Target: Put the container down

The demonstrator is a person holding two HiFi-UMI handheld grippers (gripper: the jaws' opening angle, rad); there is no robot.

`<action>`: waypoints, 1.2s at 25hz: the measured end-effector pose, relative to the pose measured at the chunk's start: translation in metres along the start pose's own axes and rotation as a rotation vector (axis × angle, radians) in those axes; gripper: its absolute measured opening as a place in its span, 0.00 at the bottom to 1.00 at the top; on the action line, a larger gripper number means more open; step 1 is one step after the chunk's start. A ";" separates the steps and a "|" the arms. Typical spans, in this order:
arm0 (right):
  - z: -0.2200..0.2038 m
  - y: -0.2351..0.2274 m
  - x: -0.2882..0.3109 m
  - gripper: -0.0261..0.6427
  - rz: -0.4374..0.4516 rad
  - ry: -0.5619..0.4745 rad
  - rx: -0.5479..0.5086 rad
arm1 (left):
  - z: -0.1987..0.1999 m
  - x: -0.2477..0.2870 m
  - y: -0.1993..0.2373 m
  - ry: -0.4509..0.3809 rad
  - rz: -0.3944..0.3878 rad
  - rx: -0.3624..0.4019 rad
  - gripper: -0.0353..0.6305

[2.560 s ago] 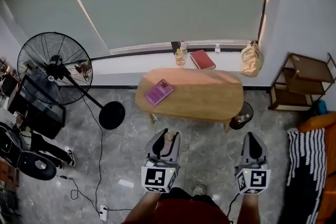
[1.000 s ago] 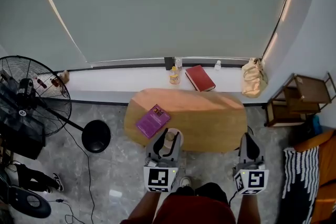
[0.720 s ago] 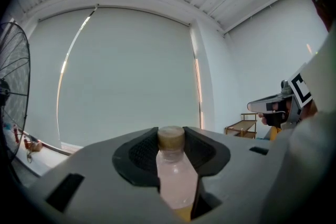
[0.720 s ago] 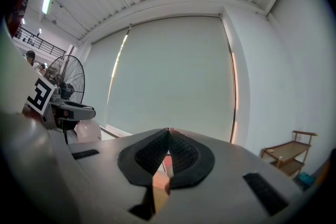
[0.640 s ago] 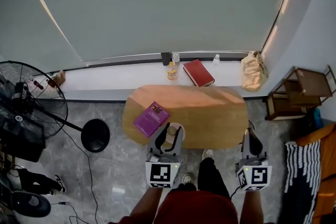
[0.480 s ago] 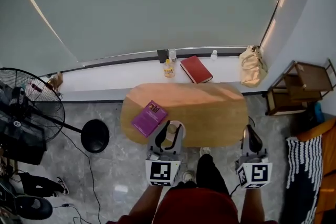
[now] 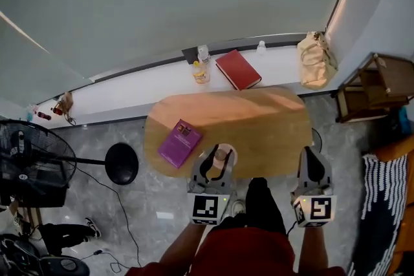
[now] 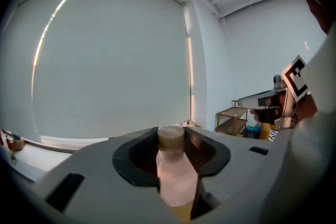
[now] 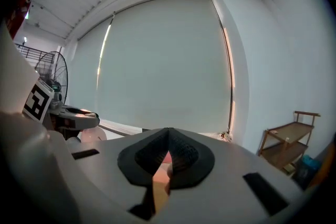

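A small clear container (image 7: 220, 156) with a tan cap stands upright between the pads of my left gripper (image 7: 218, 162), which is shut on it, above the near edge of the oval wooden table (image 7: 265, 119). In the left gripper view the container (image 8: 173, 170) fills the gap between the dark pads, and yellowish contents show at its bottom. My right gripper (image 7: 313, 163) hangs over the table's near right edge. In the right gripper view its pads meet at the tips (image 9: 167, 138) with nothing between them.
A purple book (image 7: 178, 143) lies on the table's left part. The window sill behind holds a red book (image 7: 238, 69), a yellow bottle (image 7: 200, 72) and a tan bag (image 7: 317, 58). A standing fan (image 7: 39, 161) is at the left and a wooden shelf (image 7: 381, 87) at the right.
The person has walked up to the table. Both grippers have moved forward and down, from over the floor to over the table's near edge. The left gripper still holds the container.
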State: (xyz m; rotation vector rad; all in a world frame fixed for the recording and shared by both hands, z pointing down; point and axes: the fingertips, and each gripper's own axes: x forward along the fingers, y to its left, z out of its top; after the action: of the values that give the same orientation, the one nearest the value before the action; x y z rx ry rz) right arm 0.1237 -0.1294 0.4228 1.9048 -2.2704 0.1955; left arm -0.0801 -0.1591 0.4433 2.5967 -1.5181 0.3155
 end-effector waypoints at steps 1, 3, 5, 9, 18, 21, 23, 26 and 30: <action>-0.006 -0.005 0.009 0.03 -0.002 0.014 0.019 | -0.007 0.012 -0.002 0.014 -0.005 0.002 0.27; -0.016 -0.017 0.026 0.03 -0.005 0.041 0.031 | -0.019 0.034 -0.006 0.040 -0.017 0.005 0.27; -0.028 -0.028 0.040 0.03 0.003 0.056 0.012 | -0.032 0.052 -0.010 0.064 -0.026 0.007 0.27; -0.050 -0.040 0.063 0.03 0.009 0.094 0.030 | -0.058 0.081 -0.015 0.098 -0.043 0.020 0.27; -0.103 -0.062 0.105 0.03 0.013 0.175 0.077 | -0.117 0.144 -0.034 0.193 -0.105 0.035 0.27; -0.120 -0.065 0.116 0.03 0.015 0.206 0.093 | -0.141 0.158 -0.038 0.248 -0.117 0.023 0.27; -0.130 -0.070 0.124 0.03 0.016 0.224 0.098 | -0.157 0.169 -0.041 0.283 -0.121 0.010 0.27; -0.146 -0.076 0.134 0.03 0.016 0.251 0.107 | -0.175 0.186 -0.044 0.306 -0.131 0.006 0.27; -0.165 -0.081 0.146 0.03 0.018 0.277 0.128 | -0.206 0.204 -0.047 0.342 -0.146 0.028 0.27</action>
State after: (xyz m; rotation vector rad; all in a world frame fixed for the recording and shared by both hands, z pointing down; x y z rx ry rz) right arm 0.1868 -0.2495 0.6147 1.7862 -2.1343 0.5817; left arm 0.0333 -0.2670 0.6917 2.4919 -1.2116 0.7252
